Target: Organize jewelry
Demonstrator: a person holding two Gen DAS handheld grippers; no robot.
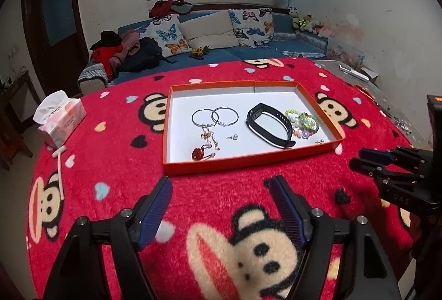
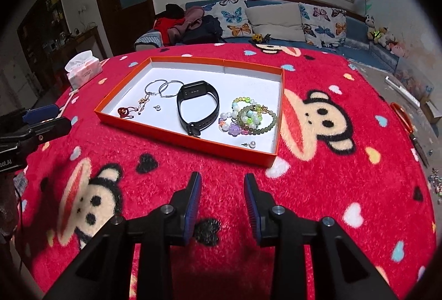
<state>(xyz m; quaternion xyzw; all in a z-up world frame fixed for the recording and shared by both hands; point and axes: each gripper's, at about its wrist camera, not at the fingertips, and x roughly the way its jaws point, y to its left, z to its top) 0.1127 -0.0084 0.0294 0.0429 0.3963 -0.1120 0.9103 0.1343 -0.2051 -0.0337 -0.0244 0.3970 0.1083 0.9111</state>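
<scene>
Jewelry (image 2: 248, 117) lies inside orange tray (image 2: 176, 138); both jaws empty.

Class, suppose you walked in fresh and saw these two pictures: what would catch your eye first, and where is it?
First, the bright red monkey-print blanket covering the whole table. Next, the shallow orange tray at its middle, holding a black wristband in the centre, two silver hoop earrings to its left and a pile of beaded bracelets to its right. Both hand-held grippers, left and right, hover open and empty in front of the tray.
</scene>
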